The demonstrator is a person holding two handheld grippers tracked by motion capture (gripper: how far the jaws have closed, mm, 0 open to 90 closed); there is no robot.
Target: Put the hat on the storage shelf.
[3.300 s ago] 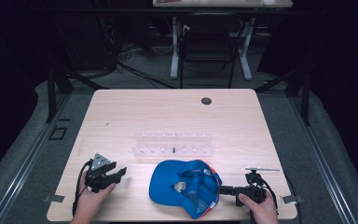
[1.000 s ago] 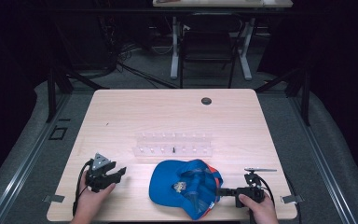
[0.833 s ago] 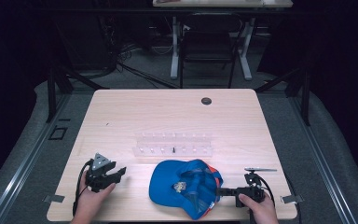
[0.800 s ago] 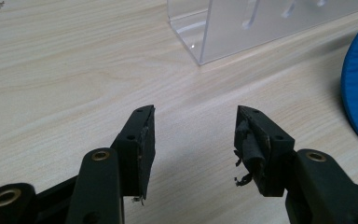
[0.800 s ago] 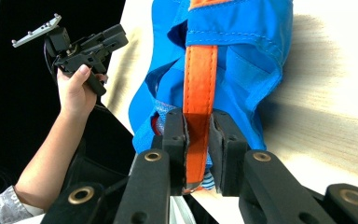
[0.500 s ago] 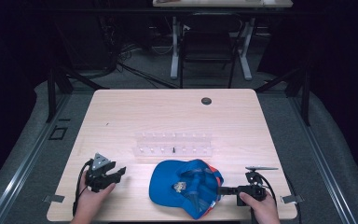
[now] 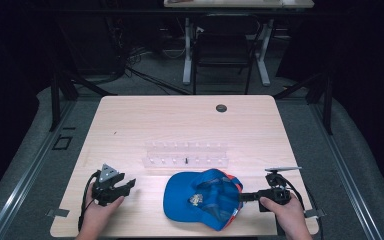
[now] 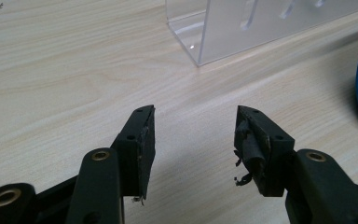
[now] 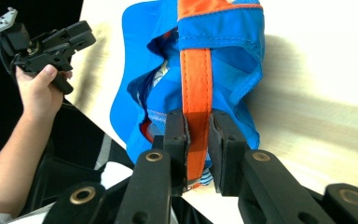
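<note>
A light wooden table (image 7: 180, 125) is seen with its far half bare; a small dark round fitting (image 7: 221, 108) is set near the far edge, and a clear plastic rack (image 7: 186, 155) stands across the middle, well apart from both side edges. The blue cap (image 7: 202, 197) is found close to the near edge, right of centre, just in front of the rack; open tabletop is left between it and the left gripper (image 7: 125, 186), and only a narrow strip between it and the right edge.

The cap is lying upside down, its lining turned upward; it is bright blue with an orange strap (image 9: 196, 84) and orange trim along one side. A small pale patch is visible inside it, but no writing can be read there.

The right gripper (image 9: 198, 140) is closed on the orange strap, which is pinched between its pads, the cap hanging from the strap's far end in the right gripper view. The left gripper is held with its jaws standing wide apart above bare wood and nothing between them; the rack's corner and the cap's blue edge are seen beyond it.
</note>
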